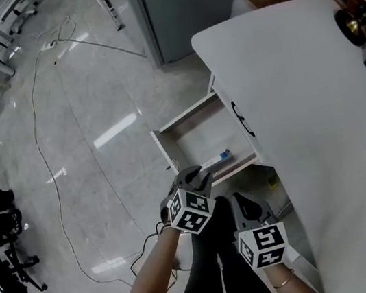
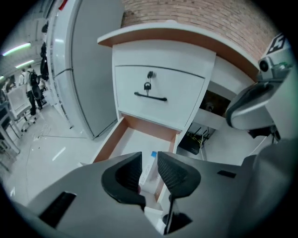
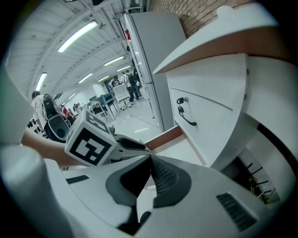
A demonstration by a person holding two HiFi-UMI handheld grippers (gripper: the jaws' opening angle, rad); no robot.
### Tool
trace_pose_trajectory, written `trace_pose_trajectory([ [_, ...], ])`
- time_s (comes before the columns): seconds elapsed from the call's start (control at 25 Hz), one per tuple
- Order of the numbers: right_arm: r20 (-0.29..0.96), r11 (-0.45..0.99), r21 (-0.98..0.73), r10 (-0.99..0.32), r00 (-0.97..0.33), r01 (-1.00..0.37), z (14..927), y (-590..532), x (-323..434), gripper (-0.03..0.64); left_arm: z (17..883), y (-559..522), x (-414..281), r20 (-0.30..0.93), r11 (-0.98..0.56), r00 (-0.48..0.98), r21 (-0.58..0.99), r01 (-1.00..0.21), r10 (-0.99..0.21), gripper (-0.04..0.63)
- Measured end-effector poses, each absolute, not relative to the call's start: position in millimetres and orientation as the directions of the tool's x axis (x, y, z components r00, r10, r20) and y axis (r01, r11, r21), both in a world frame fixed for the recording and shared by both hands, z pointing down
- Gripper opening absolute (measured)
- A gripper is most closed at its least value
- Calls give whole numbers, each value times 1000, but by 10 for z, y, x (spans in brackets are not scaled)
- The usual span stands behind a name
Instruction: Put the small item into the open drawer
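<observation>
Out at nine o'clock of the head view lies the glossy floor (image 1: 82, 124), thin cables (image 1: 46, 158) looping across it. At twelve o'clock one tall grey cabinet (image 1: 188, 9) stands beside the white table top (image 1: 298, 88).

On to the centre, and there is one open drawer (image 1: 164, 151), pulled out from under the table. In it lies one small item (image 1: 216, 160), a white piece with a blue end, resting along the drawer's six o'clock wall. Above the open drawer sits one closed drawer front (image 2: 158, 95) with one black handle (image 2: 150, 96) and a lock just over it.

Two grippers are in play, each carrying one marker cube. The left gripper (image 1: 191, 175) hangs over the drawer's six o'clock edge, its cube (image 1: 193, 214) behind it. In the left gripper view its jaws stand apart with nothing pressed between them. The small item shows through the gap at twelve o'clock, down on the drawer floor and not in the grip.

At four o'clock from it comes the right gripper (image 1: 241, 205), its cube (image 1: 263, 245) nearer the person, below the table's edge. In the right gripper view the ribbed pads (image 3: 163, 179) meet tip to tip — jaws together, nothing in them. The left gripper's cube shows at nine o'clock there and the drawer's brown rim (image 3: 163, 137) at twelve.
</observation>
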State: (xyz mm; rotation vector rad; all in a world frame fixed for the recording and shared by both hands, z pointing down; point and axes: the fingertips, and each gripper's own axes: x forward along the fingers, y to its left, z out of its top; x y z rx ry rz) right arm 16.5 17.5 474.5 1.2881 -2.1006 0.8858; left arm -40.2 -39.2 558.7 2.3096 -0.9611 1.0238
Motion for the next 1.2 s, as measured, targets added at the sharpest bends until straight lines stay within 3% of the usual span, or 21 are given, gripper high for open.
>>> trace_pose_trajectory([
  [0.56,630,453,-247,-597,-497,-857,3529,225,-349,8,3860,29,-1360,649,-400,340,60,-915,-680,67],
  [1.2,554,553,-226,-605,-572,-802,2519,460,-454,8,2590,821,-2198,539,-71,97,70,-995,-837,33],
])
